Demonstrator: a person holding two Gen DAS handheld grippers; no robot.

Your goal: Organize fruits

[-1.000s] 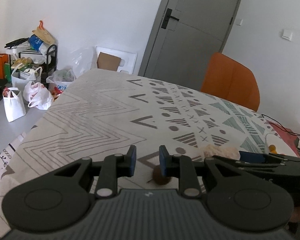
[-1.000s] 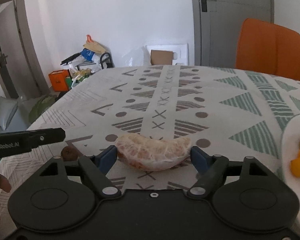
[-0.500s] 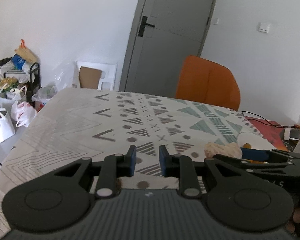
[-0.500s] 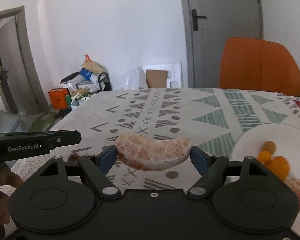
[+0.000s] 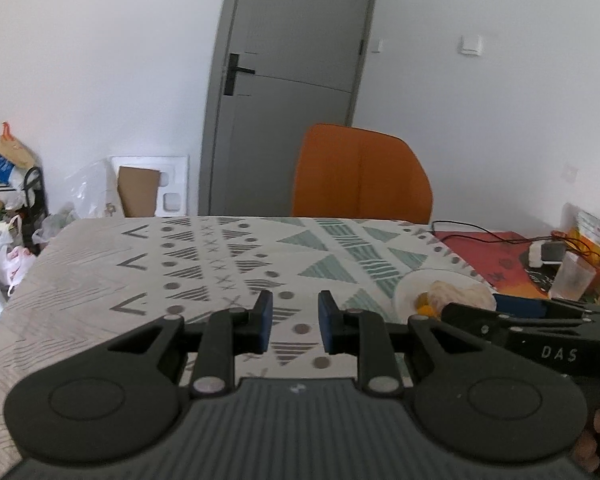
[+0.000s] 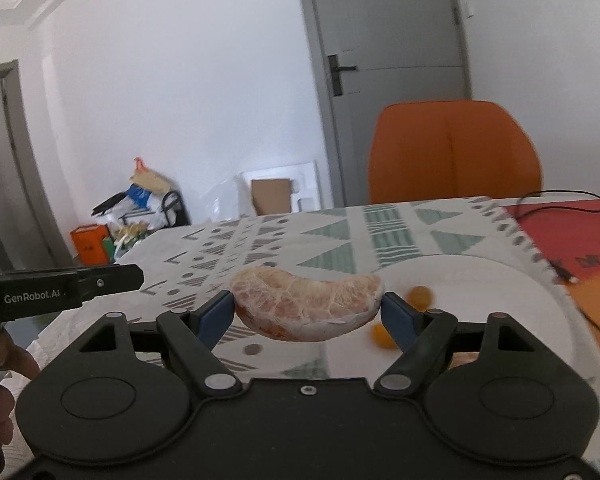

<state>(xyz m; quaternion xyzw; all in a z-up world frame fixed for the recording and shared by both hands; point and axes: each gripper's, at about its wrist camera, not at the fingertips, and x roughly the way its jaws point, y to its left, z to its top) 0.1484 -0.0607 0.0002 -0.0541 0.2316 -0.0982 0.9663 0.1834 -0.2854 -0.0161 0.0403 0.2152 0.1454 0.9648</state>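
Right tongs point(image 6: 307, 314) gripped a peeled pomelo segment point(image 6: 306, 306) end to end between the blue pads, jaws spread wide to its length. Segment was carried clear of the tabletop point(image 6: 388, 232), at the near left edge of a white plate point(image 6: 480, 280). Two small orange fruits point(image 6: 420, 295) lay on the plate just behind the right pad. Left tongs point(image 5: 295, 322) held nothing; a narrow gap showed between the pads, patterned cloth visible through it. From the left view the plate point(image 5: 404, 294) sat right of centre, with the segment point(image 5: 456, 295) over it. Orange chair point(image 5: 362, 174) stood at the far side.
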